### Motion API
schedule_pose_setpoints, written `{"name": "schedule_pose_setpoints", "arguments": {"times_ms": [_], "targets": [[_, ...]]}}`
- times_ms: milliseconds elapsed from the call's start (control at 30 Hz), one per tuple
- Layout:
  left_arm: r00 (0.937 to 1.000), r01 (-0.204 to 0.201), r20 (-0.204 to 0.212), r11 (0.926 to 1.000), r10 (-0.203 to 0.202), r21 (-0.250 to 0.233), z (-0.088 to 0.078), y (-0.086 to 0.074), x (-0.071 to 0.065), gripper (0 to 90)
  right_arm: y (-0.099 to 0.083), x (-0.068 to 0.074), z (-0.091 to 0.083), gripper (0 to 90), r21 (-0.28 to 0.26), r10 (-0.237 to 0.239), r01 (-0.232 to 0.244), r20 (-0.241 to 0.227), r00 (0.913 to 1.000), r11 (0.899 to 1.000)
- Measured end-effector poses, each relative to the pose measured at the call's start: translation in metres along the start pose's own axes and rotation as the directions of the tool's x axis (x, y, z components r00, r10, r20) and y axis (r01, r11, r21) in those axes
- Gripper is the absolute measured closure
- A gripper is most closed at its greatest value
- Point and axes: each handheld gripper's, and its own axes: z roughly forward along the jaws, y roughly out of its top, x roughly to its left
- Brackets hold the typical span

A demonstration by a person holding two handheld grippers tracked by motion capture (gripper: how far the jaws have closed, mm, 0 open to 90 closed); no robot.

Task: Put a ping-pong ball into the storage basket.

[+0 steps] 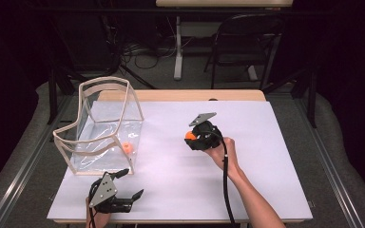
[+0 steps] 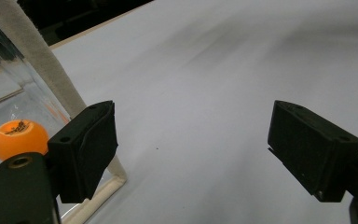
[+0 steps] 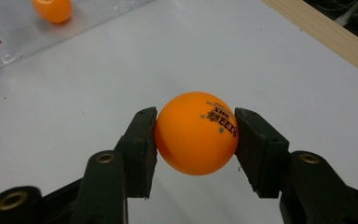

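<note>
An orange table-tennis ball point(image 3: 197, 133) is clamped between the two black jaws of the right hand-held gripper point(image 3: 197, 140), one pad pressed against each side of it; black print with small stars is seen on its upper right face. In the high view this ball point(image 1: 190, 135) is held above the middle of the white surface point(image 1: 256, 142), well apart from the container. The left hand-held gripper point(image 1: 129, 184) is held near the surface's near edge, just in front of the clear plastic container point(image 1: 100, 126) with its pale taped edges. Its jaws are spread wide with nothing between them. A second orange ball point(image 2: 19, 138) lies inside the container, on its floor near the front corner, seen through the clear wall beside the left jaw.
</note>
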Motion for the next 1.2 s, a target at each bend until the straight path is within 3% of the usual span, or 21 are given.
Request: {"name": "schedule_pose_setpoints", "arguments": {"times_ms": [633, 1200], "targets": [[1.0, -0.005, 0.007, 1.0, 0.005, 0.002, 0.002, 0.0, 0.0, 15.7, 0.019, 0.014, 0.008, 50.9, -0.015, -0.03, 0.029, -0.038, 0.9989, 0.999], [1.0, -0.003, 0.005, 1.0, 0.003, 0.008, 0.003, 0.001, 0.0, 15.8, 0.037, 0.019, 0.011, 51.0, -0.036, -0.026, 0.023, -0.08, 0.9965, 0.999]]}}
